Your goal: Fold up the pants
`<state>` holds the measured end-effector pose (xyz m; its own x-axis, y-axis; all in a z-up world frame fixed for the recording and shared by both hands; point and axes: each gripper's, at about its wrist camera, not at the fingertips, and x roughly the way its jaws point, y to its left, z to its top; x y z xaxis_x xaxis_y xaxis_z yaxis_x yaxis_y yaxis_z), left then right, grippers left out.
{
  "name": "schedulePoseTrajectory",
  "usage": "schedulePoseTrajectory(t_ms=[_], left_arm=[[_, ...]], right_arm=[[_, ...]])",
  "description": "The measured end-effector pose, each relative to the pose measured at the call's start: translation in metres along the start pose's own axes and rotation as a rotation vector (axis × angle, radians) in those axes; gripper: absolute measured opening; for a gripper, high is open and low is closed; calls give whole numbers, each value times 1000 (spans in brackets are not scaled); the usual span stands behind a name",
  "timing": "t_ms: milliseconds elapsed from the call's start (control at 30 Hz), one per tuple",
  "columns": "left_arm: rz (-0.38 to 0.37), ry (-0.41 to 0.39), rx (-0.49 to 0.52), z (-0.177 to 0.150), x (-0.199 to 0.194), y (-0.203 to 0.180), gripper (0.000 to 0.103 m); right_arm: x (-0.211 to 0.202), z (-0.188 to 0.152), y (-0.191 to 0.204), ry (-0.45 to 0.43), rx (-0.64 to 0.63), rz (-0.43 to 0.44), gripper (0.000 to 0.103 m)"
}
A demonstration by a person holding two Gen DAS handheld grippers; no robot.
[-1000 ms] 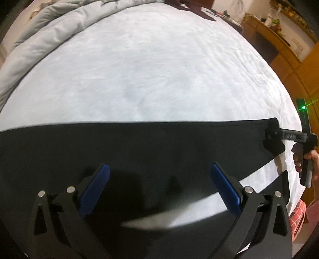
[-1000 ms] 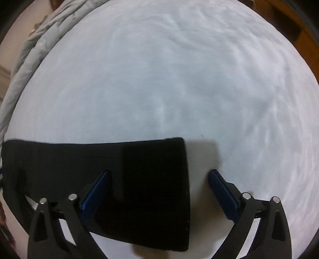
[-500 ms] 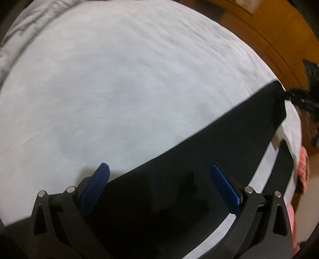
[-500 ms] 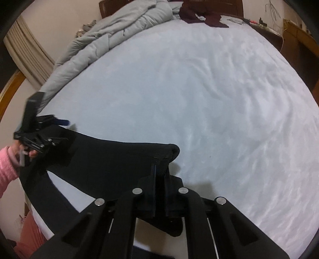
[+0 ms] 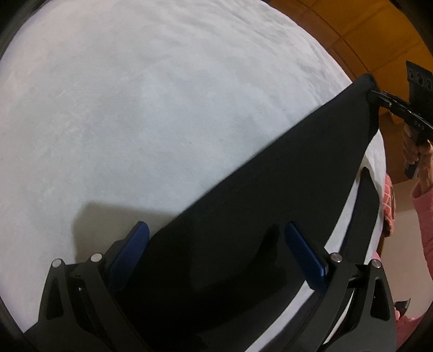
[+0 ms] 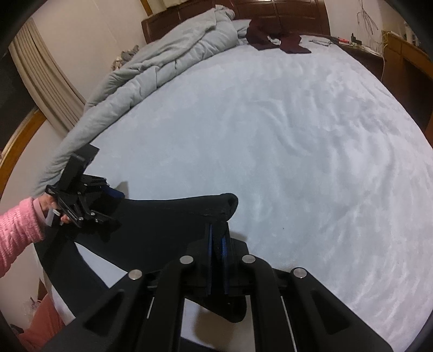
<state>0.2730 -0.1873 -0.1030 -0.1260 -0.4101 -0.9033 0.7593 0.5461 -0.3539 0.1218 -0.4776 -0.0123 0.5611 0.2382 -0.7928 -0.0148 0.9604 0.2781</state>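
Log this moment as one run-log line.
right gripper: shut on pants end | left gripper: open, closing over pants | bed: supports pants

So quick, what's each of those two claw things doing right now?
Left gripper: open, jaws just narrowing, straddling the black pants without pinching them.
Right gripper: closed, clamped on the pants' end.

pants (image 6: 162, 224) on bed (image 6: 270, 135), quilt (image 6: 151, 73) seemingly behind

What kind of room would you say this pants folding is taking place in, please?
Most likely a bedroom. The black pants lie on a wide bed with a pale sheet, a rumpled grey duvet is pushed toward a dark wooden headboard, and a beige curtain hangs beside it.
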Motion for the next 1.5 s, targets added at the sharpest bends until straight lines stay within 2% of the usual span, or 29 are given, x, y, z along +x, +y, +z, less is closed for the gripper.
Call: schedulePoseTrajectory(t_ms=[33,67,100,133,200,367,533,633,733,833,900,967,1067,1133,1167,1267,1300,1367,1433,1500], left_arm=[[31,-5,10,-1,-1,-1,77],[47,3,12,-3,-1,0,43],[61,16,4,-2,2,2,19],[69,17,-11,-4,2,5,10],[47,-19,-38,-9,-6,7,5],[62,-125,-16,-28,-38,-14,4],[107,-226,49,-68,-73,-69,4],[142,-212,129,-98,-79,-103,4],[139,-174,176,-128,-70,-136,4],[139,-129,220,-157,-58,-161,4],[135,-98,224,-169,-45,-170,4],[133,-69,212,-181,-31,-176,4],[157,-38,185,-194,-9,-175,4],[169,-46,162,-201,-1,-173,4],[181,-51,153,-201,4,-173,4],[203,-61,140,-202,10,-177,6],[216,-64,133,-204,12,-178,6],[226,-72,111,-205,11,-176,6],[221,-89,61,-204,6,-172,8],[225,-105,30,-205,6,-170,8]], right_arm=[[-1,0,0,-3,2,2,6],[-2,0,0,-11,6,7,6],[-3,1,1,-14,8,6,6],[-3,1,3,-16,5,1,6],[-3,-1,5,-26,4,-11,6],[-10,-6,7,-64,20,-31,6],[-24,-24,19,-113,-13,-81,6],[-34,-48,34,-139,-51,-126,6],[-41,-77,50,-150,-87,-163,6],[-43,-111,58,-111,-105,-204,9],[-46,-135,60,-85,-91,-242,18],[-50,-153,58,-49,-54,-240,21],[-57,-173,52,-5,38,-182,26],[-64,-179,51,3,111,-137,37],[-66,-181,50,14,177,-75,49],[-65,-182,56,47,304,79,55],[-62,-182,57,66,351,117,69],[-58,-184,54,77,445,183,80],[-51,-187,49,102,536,241,81],[-44,-192,43,133,610,249,81]])
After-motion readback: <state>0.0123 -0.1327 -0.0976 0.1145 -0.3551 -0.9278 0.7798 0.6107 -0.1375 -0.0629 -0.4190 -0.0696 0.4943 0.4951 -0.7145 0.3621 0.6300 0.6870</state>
